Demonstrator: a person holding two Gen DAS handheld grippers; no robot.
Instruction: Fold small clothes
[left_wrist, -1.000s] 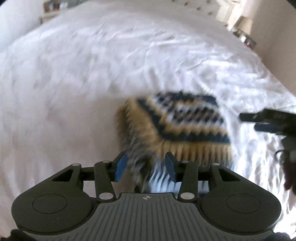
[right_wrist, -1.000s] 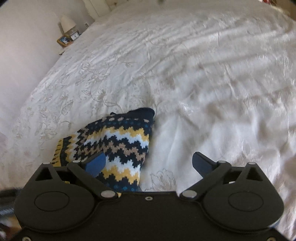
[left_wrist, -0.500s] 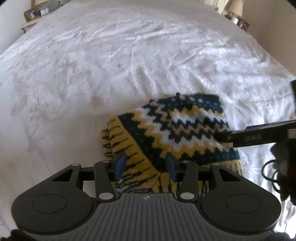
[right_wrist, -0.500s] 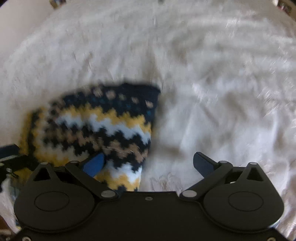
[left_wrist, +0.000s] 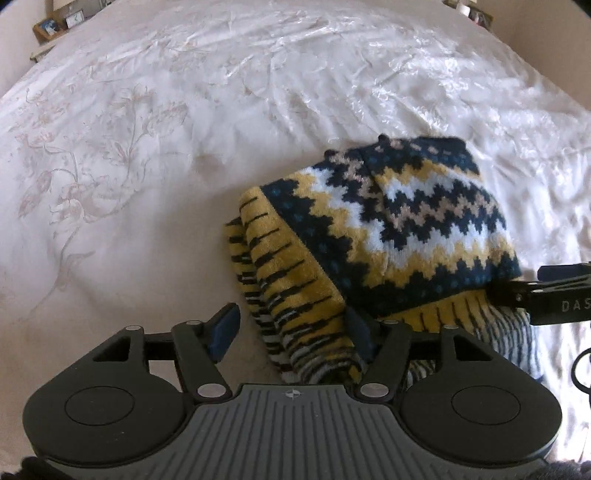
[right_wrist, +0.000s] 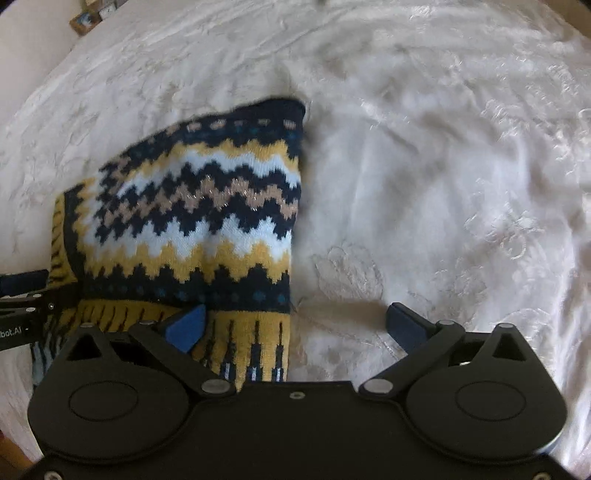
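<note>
Left wrist view
Left gripper (left_wrist: 291, 328): jaws opening; the sweater's ribbed yellow-and-black edge lies between the fingers, and the pads no longer clamp it.
Left finger (left_wrist: 223, 328): blue pad clear of the knit, over bare bedspread.
Right finger (left_wrist: 360, 332): dark pad right against the knit fold; contact or a sliver of gap, cannot tell.
Sweater (left_wrist: 399, 225): navy, yellow, pale blue and tan zigzag knit, folded into a compact bundle, lying ahead of the fingertips and to their right.
Bedspread (left_wrist: 155, 155): white, embroidered with flowers, under everything.
Right gripper (left_wrist: 561, 295): seen side-on at the right edge, its tip over the sweater's lower hem.
Containers: none visible.

Right wrist view
Right gripper (right_wrist: 295, 326): fingers spread wide, released, grasping nothing.
Left finger (right_wrist: 186, 326): blue pad over the sweater's (right_wrist: 207, 206) yellow ribbed hem.
Right finger (right_wrist: 406, 325): over bare bedspread (right_wrist: 443, 177), well apart from the knit.
Sweater edge: its straight right side runs forward from between the fingers.
Left gripper (right_wrist: 22, 295): dark bar at the far left, beside the sweater's left edge.
</note>
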